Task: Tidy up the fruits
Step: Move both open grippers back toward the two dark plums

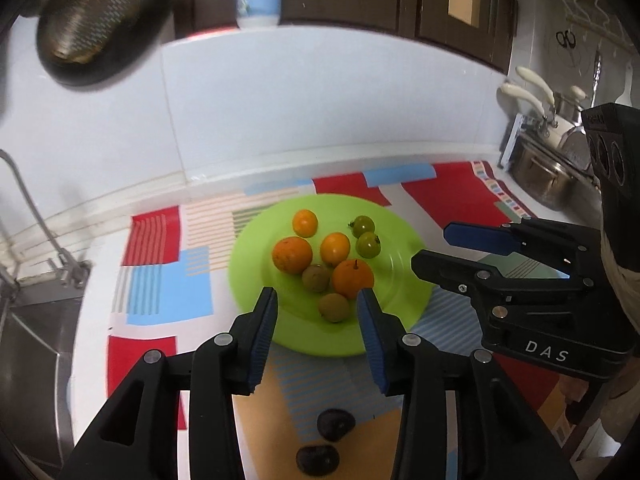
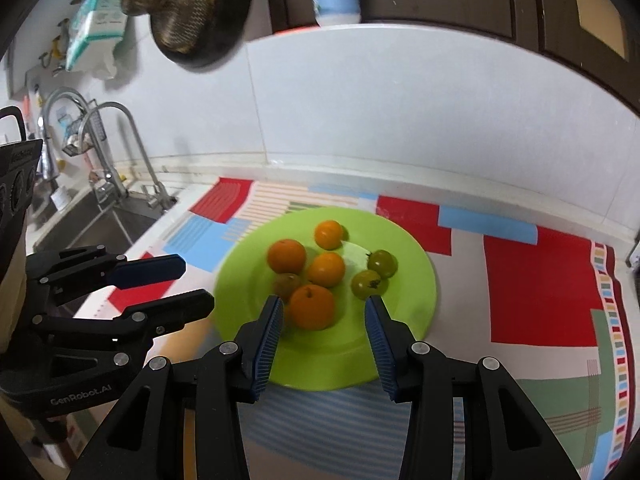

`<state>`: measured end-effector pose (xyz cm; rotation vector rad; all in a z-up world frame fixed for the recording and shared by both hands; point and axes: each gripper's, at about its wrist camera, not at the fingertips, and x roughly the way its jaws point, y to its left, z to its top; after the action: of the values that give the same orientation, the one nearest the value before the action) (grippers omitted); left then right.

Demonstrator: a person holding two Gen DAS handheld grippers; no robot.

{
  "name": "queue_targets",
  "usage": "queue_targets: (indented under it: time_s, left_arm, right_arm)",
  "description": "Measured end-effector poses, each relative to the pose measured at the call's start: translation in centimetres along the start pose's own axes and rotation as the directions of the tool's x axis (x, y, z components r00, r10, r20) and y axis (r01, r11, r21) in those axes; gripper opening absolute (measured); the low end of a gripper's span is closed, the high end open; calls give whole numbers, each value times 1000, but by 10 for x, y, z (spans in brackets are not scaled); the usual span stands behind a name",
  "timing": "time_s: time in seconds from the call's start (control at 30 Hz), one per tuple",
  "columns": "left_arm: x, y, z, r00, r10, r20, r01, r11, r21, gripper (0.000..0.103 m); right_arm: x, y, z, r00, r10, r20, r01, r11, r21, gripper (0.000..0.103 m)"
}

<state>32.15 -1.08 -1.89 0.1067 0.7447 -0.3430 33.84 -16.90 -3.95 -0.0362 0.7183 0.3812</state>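
Note:
A lime green plate (image 1: 404, 280) (image 2: 416, 280) lies on a patterned mat and holds several oranges (image 1: 292, 254) (image 2: 312, 306), two green tomatoes (image 1: 368, 244) (image 2: 369, 284) and two brown kiwis (image 1: 334, 307). Two dark fruits (image 1: 335, 424) lie on the mat in front of the plate. My left gripper (image 1: 317, 300) is open and empty above the plate's near edge; it also shows in the right wrist view (image 2: 196, 282). My right gripper (image 2: 323, 308) is open and empty over the plate's near side; it also shows in the left wrist view (image 1: 430, 250).
A steel sink (image 2: 100, 224) with taps (image 2: 120, 148) lies to the left. Steel pots (image 1: 540, 172) stand at the right. A white tiled wall (image 1: 320, 100) runs behind the counter. A dark pan (image 2: 192, 12) hangs above, under dark cabinets.

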Motion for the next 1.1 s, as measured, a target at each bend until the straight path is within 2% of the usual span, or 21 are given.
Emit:
queue_targets:
  time_s: [0.33,0.63,0.87,1.1]
  left_arm:
    - [-39,2,-24,998,56,35,-55,998,-18,44]
    - [-56,4,-60,997,80,11,-80,996,-34,44]
    - [-58,1,-88,996,85,-13,-85,996,-18,44]
    - [-48,-5,-108,996,82,-33,-81,996,38,44]
  right_arm:
    - [-32,30,-9,998,35,53,-32,998,-60,44]
    - [-42,58,-23,996,80,42,-73,987,-145,44]
    - [-39,77,-36,993,117,-14,-117,963,-242,43]
    - [-27,93,-54,984,154,-83,-174,920,-352,43]
